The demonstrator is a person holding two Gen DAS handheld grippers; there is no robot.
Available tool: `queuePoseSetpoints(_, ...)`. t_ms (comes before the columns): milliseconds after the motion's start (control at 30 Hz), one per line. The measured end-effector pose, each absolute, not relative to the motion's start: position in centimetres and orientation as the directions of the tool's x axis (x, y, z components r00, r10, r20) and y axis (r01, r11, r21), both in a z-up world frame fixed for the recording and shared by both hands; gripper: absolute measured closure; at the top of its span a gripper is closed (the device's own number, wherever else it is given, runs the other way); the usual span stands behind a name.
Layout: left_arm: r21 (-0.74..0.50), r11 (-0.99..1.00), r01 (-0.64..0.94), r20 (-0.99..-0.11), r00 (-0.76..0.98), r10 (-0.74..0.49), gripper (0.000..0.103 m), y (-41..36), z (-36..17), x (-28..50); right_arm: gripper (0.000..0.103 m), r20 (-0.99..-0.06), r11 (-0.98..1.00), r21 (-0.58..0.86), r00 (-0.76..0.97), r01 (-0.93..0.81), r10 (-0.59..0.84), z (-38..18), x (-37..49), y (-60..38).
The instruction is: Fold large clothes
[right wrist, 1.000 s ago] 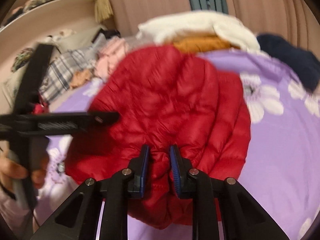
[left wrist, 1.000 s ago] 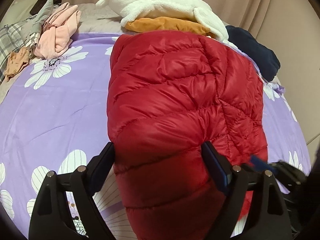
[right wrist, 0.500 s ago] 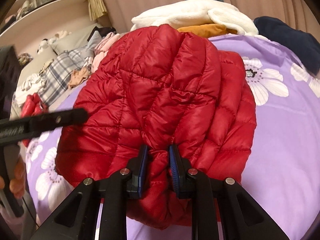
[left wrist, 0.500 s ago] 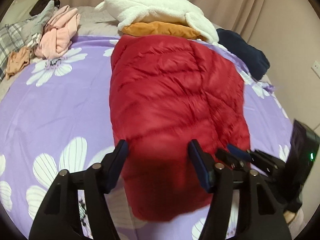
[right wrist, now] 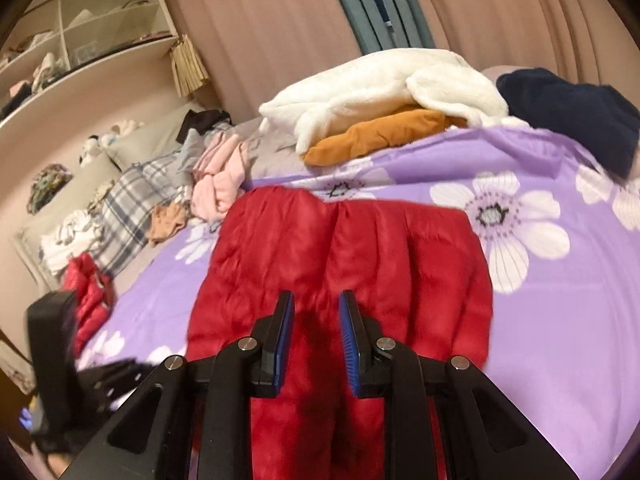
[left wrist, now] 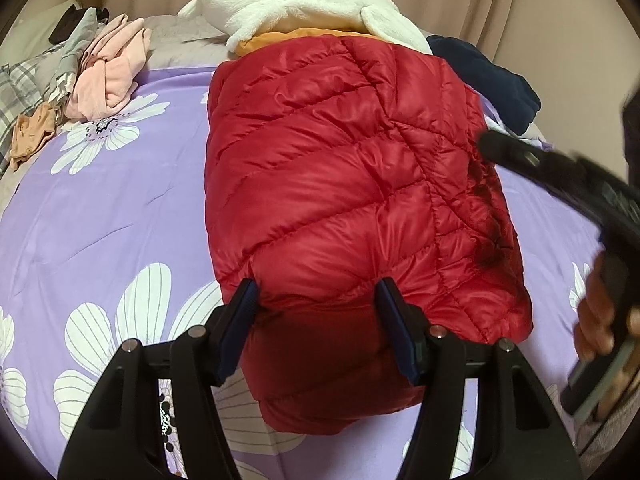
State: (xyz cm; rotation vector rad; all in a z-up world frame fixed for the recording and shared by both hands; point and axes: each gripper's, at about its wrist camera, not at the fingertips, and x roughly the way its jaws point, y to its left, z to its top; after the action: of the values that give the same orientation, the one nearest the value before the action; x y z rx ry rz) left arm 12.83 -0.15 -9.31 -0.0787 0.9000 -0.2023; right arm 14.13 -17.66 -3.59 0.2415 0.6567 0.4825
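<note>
So the pinch on the red puffer jacket [left wrist: 352, 208] had just been let go by the right gripper [right wrist: 316, 340], jaws parted a bit, nothing held. The left gripper [left wrist: 316, 320] was wide open, empty too. Jacket was left folded mid-bedspread [left wrist: 100, 208], puffy, shiny, quilted; fold probably done. Fleecy white pile [left wrist: 304, 8] sat at 12 o'clock.

Spread across the bed, a purple floral sheet [left wrist: 100, 208]; heaped at its far edge, white fleece [left wrist: 304, 4] over orange cloth [right wrist: 380, 134], beside navy [left wrist: 488, 76], pink [left wrist: 112, 76] and plaid [right wrist: 132, 208] bundles.
</note>
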Motion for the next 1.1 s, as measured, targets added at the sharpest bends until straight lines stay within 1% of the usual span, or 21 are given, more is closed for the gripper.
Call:
queuePoseSetpoints(67,-0.156,0.977,0.143,-0.770,0.602,-0.211,0.041,-0.1,-9.3,12.9,0.081,-0.543,0.869,0.364,0.682,-0.335,0.490,-3.8,15.6,-17.1)
queuePoseSetpoints(133,-0.162,0.976,0.143,-0.769,0.601,-0.216,0.041,0.0,-9.4,12.9,0.081,-0.598,0.894,0.342,0.666,-0.291,0.446,-4.5,16.9,-16.4)
queuePoseSetpoints(167,-0.167,0.975,0.143,-0.769,0.601,-0.220,0.040,0.0,-9.4,13.0,0.081,-0.642,0.905,0.334,0.639,-0.265,0.424,-5.4,17.9,-15.9)
queuePoseSetpoints(233,-0.170,0.975,0.145,-0.768,0.600,-0.224,0.040,0.0,-9.5,13.1,0.081,-0.697,0.918,0.320,0.599,-0.233,0.395,-6.7,18.8,-15.5)
queuePoseSetpoints(333,-0.160,0.976,0.151,-0.770,0.599,-0.219,0.040,-0.3,-9.6,13.4,0.081,-0.723,0.932,0.283,0.589,-0.226,0.362,-7.5,18.9,-15.0)
queuePoseSetpoints(400,-0.160,0.975,0.153,-0.773,0.595,-0.220,0.039,-0.4,-9.7,13.5,0.081,-0.725,0.932,0.282,0.586,-0.228,0.362,-7.4,18.7,-15.1)
queuePoseSetpoints(467,-0.164,0.975,0.150,-0.776,0.590,-0.222,0.038,-0.3,-9.7,13.6,0.081,-0.719,0.923,0.310,0.579,-0.226,0.383,-7.3,18.7,-15.6)
queuePoseSetpoints(533,-0.167,0.975,0.148,-0.780,0.585,-0.223,0.038,-0.2,-9.6,13.7,0.081,-0.703,0.911,0.349,0.581,-0.222,0.410,-6.6,18.1,-16.3)
queuePoseSetpoints(600,-0.163,0.975,0.148,-0.783,0.583,-0.219,0.038,-0.2,-9.5,13.8,0.081,-0.676,0.902,0.358,0.599,-0.241,0.428,-5.7,17.2,-16.8)
queuePoseSetpoints(800,-0.158,0.977,0.142,-0.786,0.580,-0.211,0.038,-0.3,-9.5,13.8,0.081,-0.632,0.897,0.294,0.637,-0.330,0.441,-3.9,12.8,-17.0)
queuePoseSetpoints(967,-0.154,0.978,0.140,-0.787,0.581,-0.207,0.037,-0.3,-9.6,13.7,0.081,-0.616,0.889,0.233,0.648,-0.393,0.448,-4.1,10.6,-16.6)
queuePoseSetpoints(1100,-0.149,0.979,0.143,-0.788,0.580,-0.204,0.037,-0.3,-9.6,13.7,0.081,-0.668,0.903,0.197,0.622,-0.381,0.408,-6.0,11.5,-15.8)
